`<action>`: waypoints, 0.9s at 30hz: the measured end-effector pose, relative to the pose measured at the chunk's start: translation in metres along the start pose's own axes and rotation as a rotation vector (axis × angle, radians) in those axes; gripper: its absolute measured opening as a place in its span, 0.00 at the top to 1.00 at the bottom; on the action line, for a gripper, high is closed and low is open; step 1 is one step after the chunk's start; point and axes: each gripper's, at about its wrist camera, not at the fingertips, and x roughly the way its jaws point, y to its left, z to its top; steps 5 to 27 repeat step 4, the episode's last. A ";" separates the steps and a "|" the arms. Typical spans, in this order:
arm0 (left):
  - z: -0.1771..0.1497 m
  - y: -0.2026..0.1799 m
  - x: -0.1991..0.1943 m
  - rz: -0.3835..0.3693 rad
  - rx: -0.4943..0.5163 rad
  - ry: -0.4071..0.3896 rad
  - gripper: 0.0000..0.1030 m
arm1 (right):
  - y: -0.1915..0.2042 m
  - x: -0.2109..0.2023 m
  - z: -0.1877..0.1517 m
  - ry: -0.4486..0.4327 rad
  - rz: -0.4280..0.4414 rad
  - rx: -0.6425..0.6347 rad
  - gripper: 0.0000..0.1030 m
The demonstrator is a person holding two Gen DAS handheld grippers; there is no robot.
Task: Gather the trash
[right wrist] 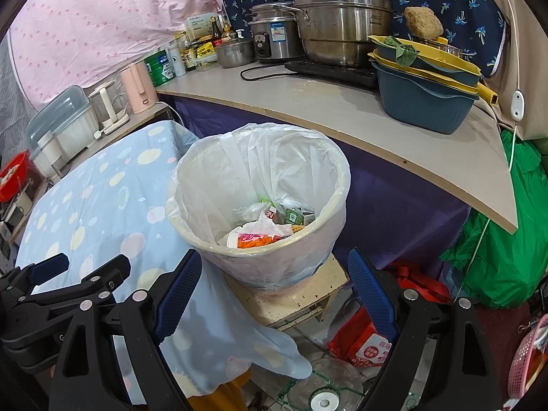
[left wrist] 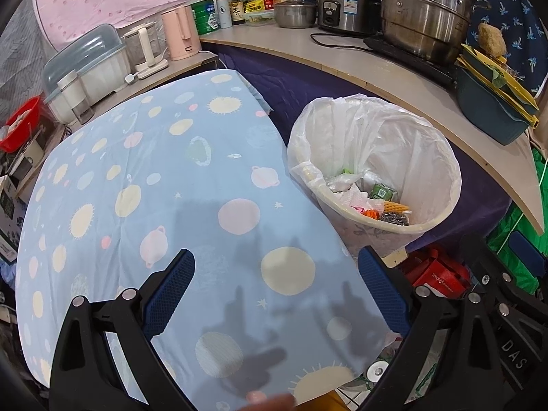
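Note:
A round bin (left wrist: 414, 144) lined with a white plastic bag stands to the right of the table. It holds trash (left wrist: 380, 198): crumpled tissue, a green carton, orange wrappers and a steel scourer. My left gripper (left wrist: 277, 291) hovers over the blue tablecloth (left wrist: 154, 178), open, with nothing between its blue pads. In the right wrist view the bin (right wrist: 219, 178) sits just ahead of my right gripper (right wrist: 275, 294), which is wide open and empty. The trash (right wrist: 263, 229) lies low inside. My left gripper (right wrist: 84, 267) shows at the left edge there, above the cloth.
The bin rests on a cream stool (right wrist: 308, 294). Behind it runs a wooden counter (right wrist: 342, 116) with steel pots (right wrist: 335, 24), a blue basin (right wrist: 424, 102) and bottles. Red packets (right wrist: 363, 339) and a glass lid (right wrist: 322, 387) lie on the floor below.

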 end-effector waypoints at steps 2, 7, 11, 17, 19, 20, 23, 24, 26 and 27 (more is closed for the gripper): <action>0.000 0.002 0.001 0.002 0.000 0.002 0.11 | 0.000 0.001 0.001 0.001 0.004 -0.003 0.19; 0.001 0.003 0.001 0.003 -0.001 0.006 0.11 | 0.000 0.002 0.001 0.003 0.007 -0.007 0.19; 0.001 0.003 0.001 0.003 -0.001 0.006 0.11 | 0.000 0.002 0.001 0.003 0.007 -0.007 0.19; 0.001 0.003 0.001 0.003 -0.001 0.006 0.11 | 0.000 0.002 0.001 0.003 0.007 -0.007 0.19; 0.001 0.003 0.001 0.003 -0.001 0.006 0.11 | 0.000 0.002 0.001 0.003 0.007 -0.007 0.19; 0.001 0.003 0.001 0.003 -0.001 0.006 0.11 | 0.000 0.002 0.001 0.003 0.007 -0.007 0.19; 0.001 0.003 0.001 0.003 -0.001 0.006 0.11 | 0.000 0.002 0.001 0.003 0.007 -0.007 0.19; 0.001 0.003 0.001 0.003 -0.001 0.006 0.11 | 0.000 0.002 0.001 0.003 0.007 -0.007 0.19; 0.001 0.003 0.001 0.003 -0.001 0.006 0.11 | 0.000 0.002 0.001 0.003 0.007 -0.007 0.19; 0.001 0.003 0.001 0.003 -0.001 0.006 0.11 | 0.000 0.002 0.001 0.003 0.007 -0.007 0.19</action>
